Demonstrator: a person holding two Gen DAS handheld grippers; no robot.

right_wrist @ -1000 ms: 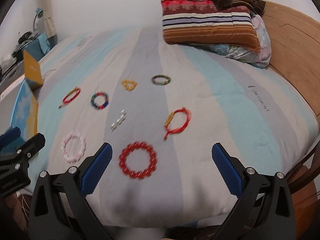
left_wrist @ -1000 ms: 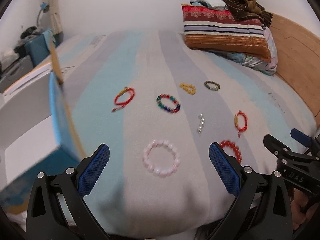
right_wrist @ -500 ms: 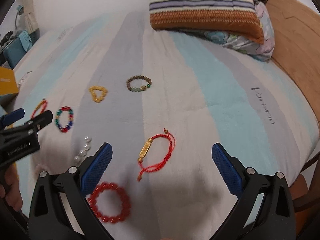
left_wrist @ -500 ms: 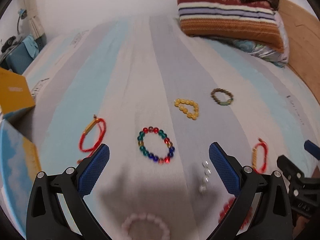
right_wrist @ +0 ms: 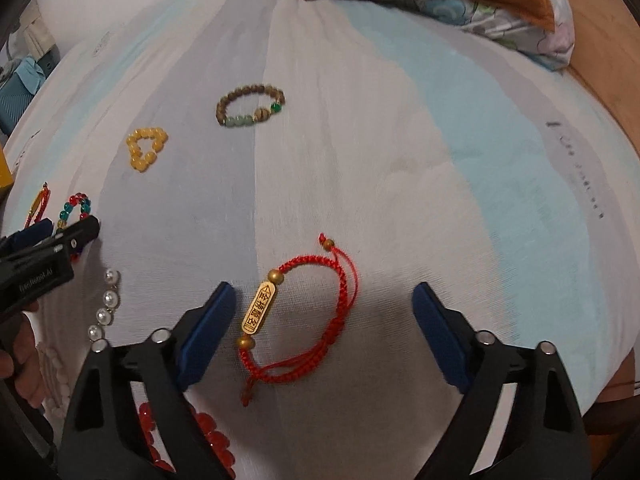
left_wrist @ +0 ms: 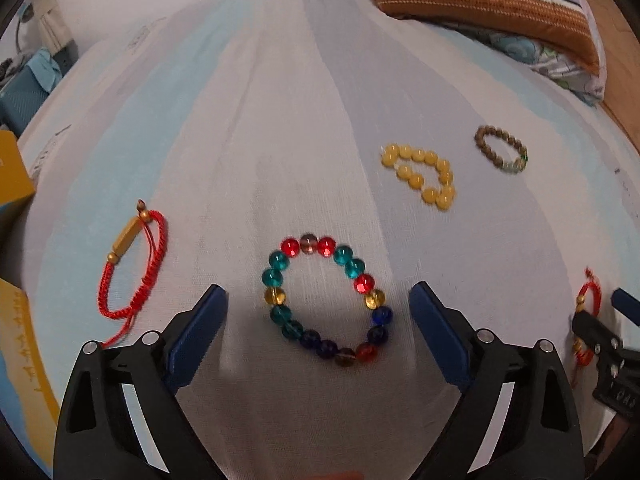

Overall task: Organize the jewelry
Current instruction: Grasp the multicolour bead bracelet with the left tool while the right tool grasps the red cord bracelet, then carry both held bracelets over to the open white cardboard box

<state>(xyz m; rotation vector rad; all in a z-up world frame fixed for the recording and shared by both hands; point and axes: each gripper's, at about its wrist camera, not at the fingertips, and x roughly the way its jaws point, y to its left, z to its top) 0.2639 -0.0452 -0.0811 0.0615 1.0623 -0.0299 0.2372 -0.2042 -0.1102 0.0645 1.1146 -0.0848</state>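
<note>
We hold the left gripper (left_wrist: 318, 306) with jaws wide around the multicoloured bead bracelet (left_wrist: 326, 300) on the bed (left_wrist: 240, 120). Our right gripper (right_wrist: 324, 308), jaws wide too, frames a red cord bracelet (right_wrist: 300, 312). Only the right wrist view shows the pearl strand (right_wrist: 104, 306); the yellow bracelet (left_wrist: 422, 176) lies beyond.

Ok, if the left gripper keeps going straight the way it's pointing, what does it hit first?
Most likely the multicolored bead bracelet: it lies on the bedsheet between the open fingers of the left gripper. Nothing else sits ahead of it, though depth is hard to judge.
</note>
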